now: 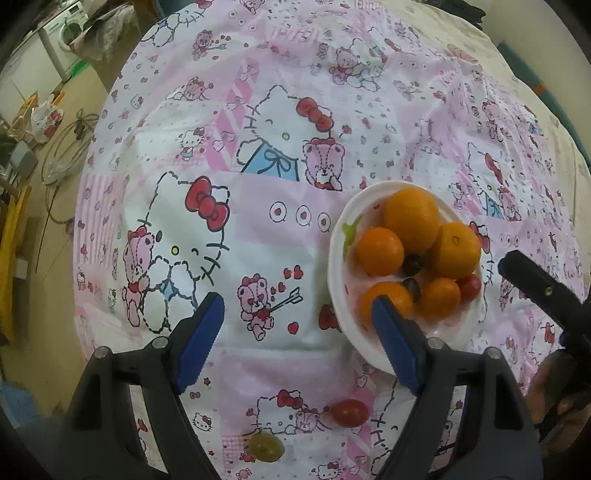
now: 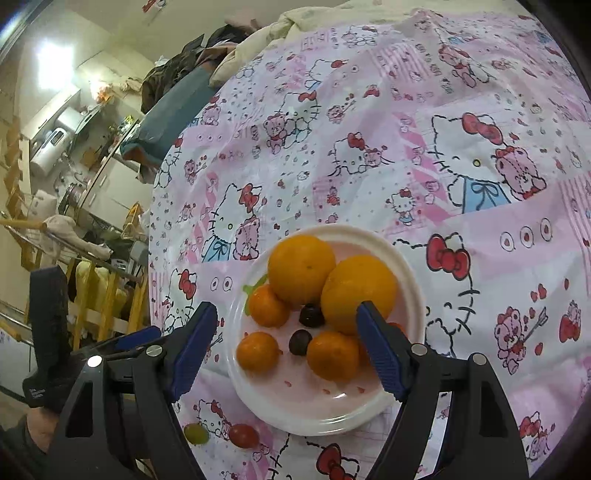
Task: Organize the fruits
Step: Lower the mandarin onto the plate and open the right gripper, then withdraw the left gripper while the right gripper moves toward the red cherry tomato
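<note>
Left gripper [image 1: 297, 341]: blue-padded jaws stood wide apart, empty.
Right gripper [image 2: 286, 345]: also spread wide, holding nothing, above the round white plastic plate [image 2: 413, 291].
Loose fruit: small red tomato [image 1: 349, 412] and green grape [image 1: 266, 447] lay on the pink cartoon-print cloth [image 1: 258, 206] just beside the plate.
Risk: I judged either could roll or squash if pinched hard.

You are in a lived-in home. Left of the cartoon-cat sheet [image 1: 258, 155] stands a washing machine [image 1: 68, 35]; past its far edge lie piled bedding [image 2: 258, 33] and kitchen counters with appliances [image 2: 55, 140], plus a yellow rail [image 2: 107, 299].
</note>
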`<move>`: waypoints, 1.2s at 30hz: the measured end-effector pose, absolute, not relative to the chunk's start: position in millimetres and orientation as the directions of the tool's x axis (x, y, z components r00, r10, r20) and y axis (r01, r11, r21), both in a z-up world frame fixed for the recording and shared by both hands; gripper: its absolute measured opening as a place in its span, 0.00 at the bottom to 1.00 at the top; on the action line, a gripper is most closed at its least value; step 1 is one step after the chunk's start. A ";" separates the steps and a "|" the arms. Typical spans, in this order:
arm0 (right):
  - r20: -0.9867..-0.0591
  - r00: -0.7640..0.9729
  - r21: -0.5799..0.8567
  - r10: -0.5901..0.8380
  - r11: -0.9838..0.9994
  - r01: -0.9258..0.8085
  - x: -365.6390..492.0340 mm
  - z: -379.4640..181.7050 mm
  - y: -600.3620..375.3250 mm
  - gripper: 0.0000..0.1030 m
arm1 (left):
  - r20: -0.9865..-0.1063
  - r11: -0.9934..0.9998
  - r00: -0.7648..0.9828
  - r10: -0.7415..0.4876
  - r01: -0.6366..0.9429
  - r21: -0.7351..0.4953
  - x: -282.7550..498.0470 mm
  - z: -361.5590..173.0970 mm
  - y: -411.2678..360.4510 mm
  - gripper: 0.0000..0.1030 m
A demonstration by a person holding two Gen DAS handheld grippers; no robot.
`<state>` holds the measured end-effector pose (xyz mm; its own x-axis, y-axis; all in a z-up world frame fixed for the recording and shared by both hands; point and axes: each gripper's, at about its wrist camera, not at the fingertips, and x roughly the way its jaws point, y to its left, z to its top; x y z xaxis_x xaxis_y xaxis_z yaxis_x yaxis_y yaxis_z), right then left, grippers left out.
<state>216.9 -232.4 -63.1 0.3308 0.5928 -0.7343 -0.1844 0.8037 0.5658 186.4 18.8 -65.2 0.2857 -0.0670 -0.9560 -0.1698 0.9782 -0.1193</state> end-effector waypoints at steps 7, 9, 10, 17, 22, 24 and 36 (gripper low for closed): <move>-0.735 0.343 0.550 0.585 0.810 -0.202 212.2 -56.1 -232.0 0.78 | -0.949 0.983 0.312 -0.033 -0.162 -0.087 183.2 -61.9 20.9 0.77; -0.736 0.345 0.546 0.582 0.812 -0.205 209.4 -54.4 -232.3 0.78 | -0.946 0.984 0.323 -0.029 -0.159 -0.084 180.9 -59.7 22.4 0.77; -0.737 0.346 0.545 0.581 0.813 -0.205 207.6 -53.7 -232.4 0.78 | -0.945 0.984 0.327 -0.026 -0.159 -0.082 179.5 -58.4 23.3 0.77; -0.742 0.353 0.533 0.570 0.821 -0.206 187.9 -47.2 -233.2 0.78 | -0.922 0.982 0.387 -0.029 -0.160 -0.098 158.7 -42.0 35.4 0.77; -0.756 0.345 0.509 0.557 0.830 -0.227 173.2 -44.4 -224.9 0.78 | -0.921 0.980 0.388 -0.026 -0.171 -0.099 138.6 -42.3 47.2 0.77; -0.760 0.343 0.498 0.552 0.834 -0.238 167.3 -43.5 -221.1 0.78 | -0.923 0.979 0.385 -0.031 -0.172 -0.105 129.3 -44.3 51.3 0.77; -0.795 0.312 0.456 0.521 0.851 -0.258 126.8 -55.3 -201.1 0.78 | -0.895 0.986 0.444 -0.030 -0.134 -0.099 87.5 -40.5 52.9 0.77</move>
